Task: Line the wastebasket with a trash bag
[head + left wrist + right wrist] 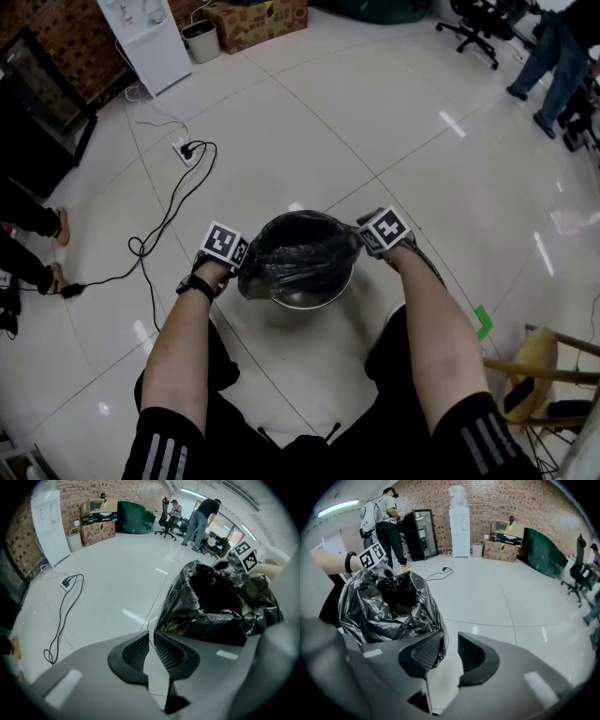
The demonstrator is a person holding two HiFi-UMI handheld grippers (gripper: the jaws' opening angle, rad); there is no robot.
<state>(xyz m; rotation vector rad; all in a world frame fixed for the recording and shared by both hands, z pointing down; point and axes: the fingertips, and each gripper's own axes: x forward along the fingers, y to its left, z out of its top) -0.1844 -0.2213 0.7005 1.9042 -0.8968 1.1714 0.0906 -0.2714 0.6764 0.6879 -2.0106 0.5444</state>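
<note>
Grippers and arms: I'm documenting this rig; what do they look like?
The left gripper and right gripper are grey with black ribbed pads, each bearing a black-and-white marker cube. Black sleeves have white stripes; a black wristband is on the left wrist.

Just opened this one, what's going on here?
A person, a claw in each hand, is fitting a black trash bag into a metal wastebasket on the floor. The bag's mouth is bunched up, and the near rim shows bare. The left claw sits at the bag's left edge, barely parted; the right claw, wider apart, has the bag's edge against one pad, not pinched.
</note>
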